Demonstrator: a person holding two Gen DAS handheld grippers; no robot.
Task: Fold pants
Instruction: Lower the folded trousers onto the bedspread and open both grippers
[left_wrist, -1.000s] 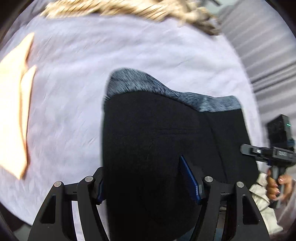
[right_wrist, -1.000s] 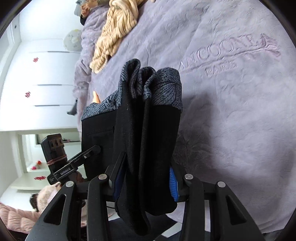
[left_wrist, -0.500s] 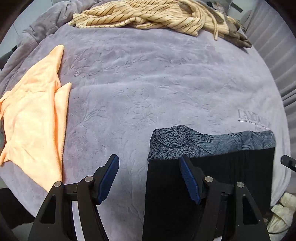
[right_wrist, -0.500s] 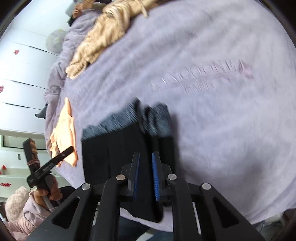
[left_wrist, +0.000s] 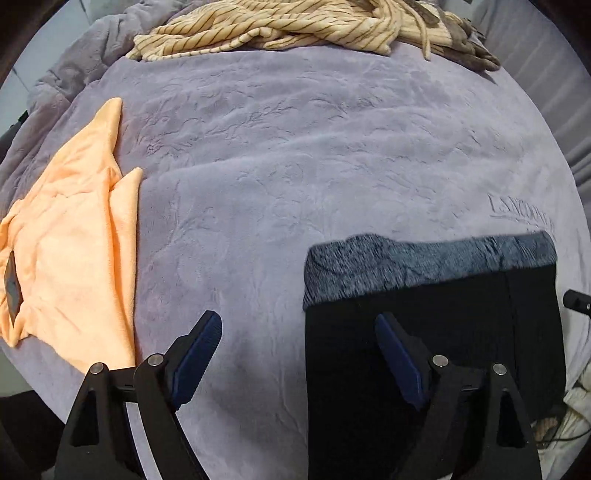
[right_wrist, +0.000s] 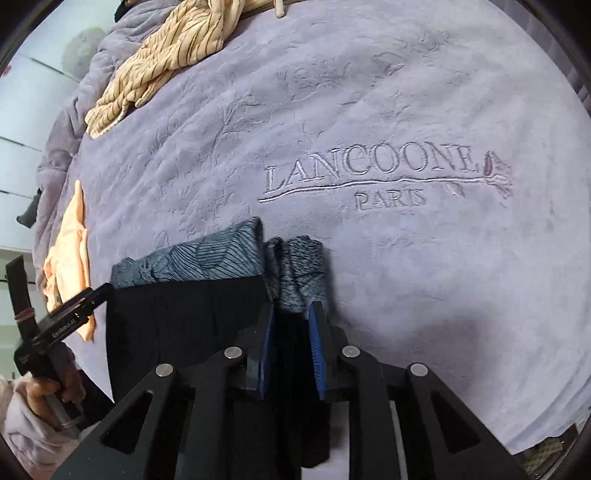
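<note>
Lilac plush blanket (left_wrist: 295, 155) covers the bed in the left wrist view, with an orange shirt (left_wrist: 74, 251) lying at its left side and a striped tan garment (left_wrist: 280, 26) heaped at the far edge. The left gripper (left_wrist: 298, 332) has its jaws spread wide, holding nothing; its right finger rests over the black pants (left_wrist: 461, 332), which lie folded at the near right, patterned grey waistband away from the camera.

From the right wrist, the right gripper (right_wrist: 291, 325) pinches a bunched fold of the pants (right_wrist: 184, 317) between nearly closed blue pads. Stitched lettering (right_wrist: 369, 173) reads just beyond the waistband.
</note>
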